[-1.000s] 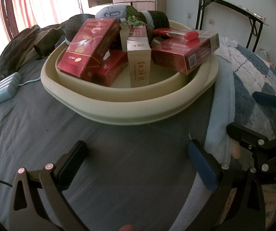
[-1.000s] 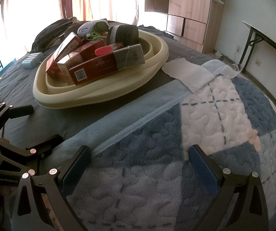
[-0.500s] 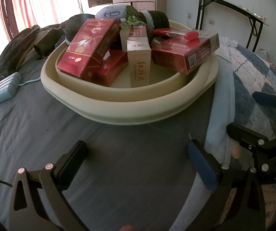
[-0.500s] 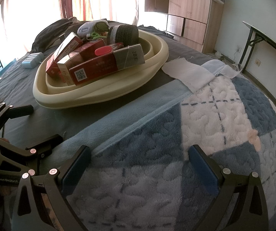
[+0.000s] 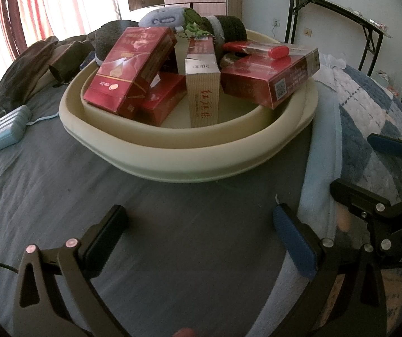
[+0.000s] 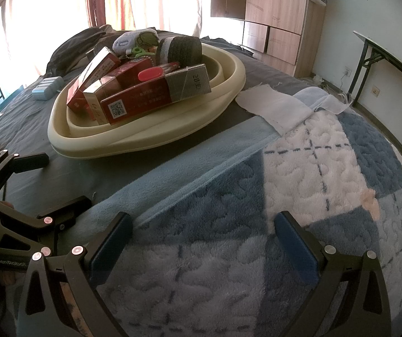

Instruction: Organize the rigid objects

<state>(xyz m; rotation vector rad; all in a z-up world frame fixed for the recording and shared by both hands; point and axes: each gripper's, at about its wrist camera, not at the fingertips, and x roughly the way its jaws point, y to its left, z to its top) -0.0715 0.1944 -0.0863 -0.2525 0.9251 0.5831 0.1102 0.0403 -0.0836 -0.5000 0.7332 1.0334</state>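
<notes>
A cream basin [image 5: 189,160] sits on the bed and holds several red boxes [image 5: 128,70], a tan upright box [image 5: 202,95], a long red carton [image 5: 271,81] with a red lighter [image 5: 257,49] on top, rolled socks and a plush toy. It also shows in the right wrist view [image 6: 144,137]. My left gripper [image 5: 198,233] is open and empty over the grey sheet, short of the basin. My right gripper [image 6: 201,241] is open and empty over the blue-and-white blanket.
A light blue power strip [image 5: 10,129] lies left of the basin. A dark bag [image 5: 32,70] lies behind it. A white cloth [image 6: 274,106] lies right of the basin. A folding table [image 6: 392,64] and a wardrobe [image 6: 274,14] stand beyond the bed.
</notes>
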